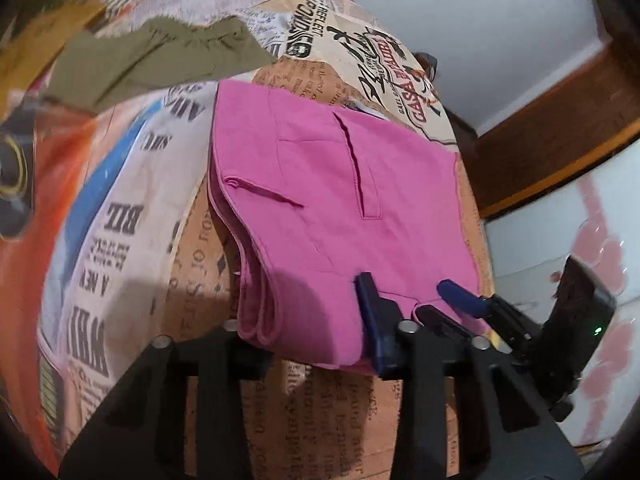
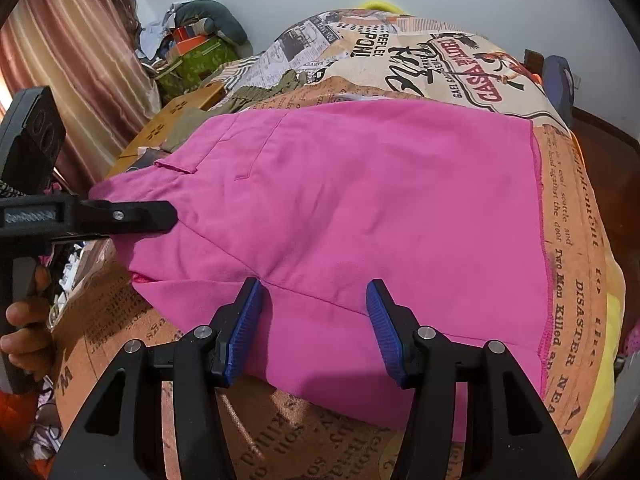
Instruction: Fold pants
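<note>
Pink pants, already folded into a compact multi-layer bundle, lie on a bed covered by a newspaper-print sheet; an olive garment lies well apart at the far side. Right tongs: jaws stand wide apart, the blue pads poised over the near edge of the bundle and gripping nothing. Left tongs: seen from the right wrist as a black finger lying against the pocket corner of the pants; in the left wrist view only one blue finger shows clearly at the cloth edge, so whether fabric is pinched between the jaws cannot be told. The stacked layer edges are visible at the near corner in the left wrist view. Judged state: folding appears nearly complete, with a final fold or smoothing remaining. Risks: closing the right tongs on the top layer alone would peel it off and undo the stack; lifting one corner unevenly would let the lower layers slide out of register; pulling toward the sheet's near edge could drag the bundle off the bed or bunch the sheet beneath it.
</note>
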The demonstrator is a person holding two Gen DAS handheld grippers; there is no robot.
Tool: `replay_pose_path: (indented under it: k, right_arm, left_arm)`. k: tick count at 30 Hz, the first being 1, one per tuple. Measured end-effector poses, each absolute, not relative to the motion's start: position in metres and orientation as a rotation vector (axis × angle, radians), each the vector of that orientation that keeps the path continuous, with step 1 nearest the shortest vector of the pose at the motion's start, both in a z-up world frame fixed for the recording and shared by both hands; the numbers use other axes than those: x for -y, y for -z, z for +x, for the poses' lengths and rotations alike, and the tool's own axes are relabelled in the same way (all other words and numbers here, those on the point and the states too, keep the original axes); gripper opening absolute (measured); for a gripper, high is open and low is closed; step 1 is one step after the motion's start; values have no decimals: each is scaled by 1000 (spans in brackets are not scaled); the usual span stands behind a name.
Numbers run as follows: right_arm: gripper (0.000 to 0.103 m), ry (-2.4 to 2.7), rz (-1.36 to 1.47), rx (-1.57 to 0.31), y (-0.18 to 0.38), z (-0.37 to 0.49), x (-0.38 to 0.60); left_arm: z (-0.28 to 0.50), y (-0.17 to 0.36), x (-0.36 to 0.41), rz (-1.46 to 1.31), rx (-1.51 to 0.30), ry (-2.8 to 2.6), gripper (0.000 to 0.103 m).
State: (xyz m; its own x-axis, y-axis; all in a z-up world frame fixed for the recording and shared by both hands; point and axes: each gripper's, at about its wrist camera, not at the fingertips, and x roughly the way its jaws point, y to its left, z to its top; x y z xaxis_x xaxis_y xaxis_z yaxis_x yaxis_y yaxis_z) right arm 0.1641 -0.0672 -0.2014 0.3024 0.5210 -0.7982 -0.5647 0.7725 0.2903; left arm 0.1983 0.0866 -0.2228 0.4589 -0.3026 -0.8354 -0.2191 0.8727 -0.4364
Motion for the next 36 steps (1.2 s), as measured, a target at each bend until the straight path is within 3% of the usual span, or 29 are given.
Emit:
replay_pose_path:
  k: [6, 13, 24, 36]
  right_arm:
    - [50, -709, -79, -1023, 187, 168, 63]
    - [50, -695, -83, -921, 158, 179, 36]
    - [51, -867, -252, -1044, 186, 152, -41]
    - [51, -793, -92, -1012, 169, 134, 26]
  left_arm:
    - [186, 210, -81, -383, -1064, 0, 22]
    - [145, 198, -74, -218, -1012, -71, 21]
    - [109, 161, -73, -34, -887, -136, 19]
    - [127, 125, -31, 142, -800, -45, 19]
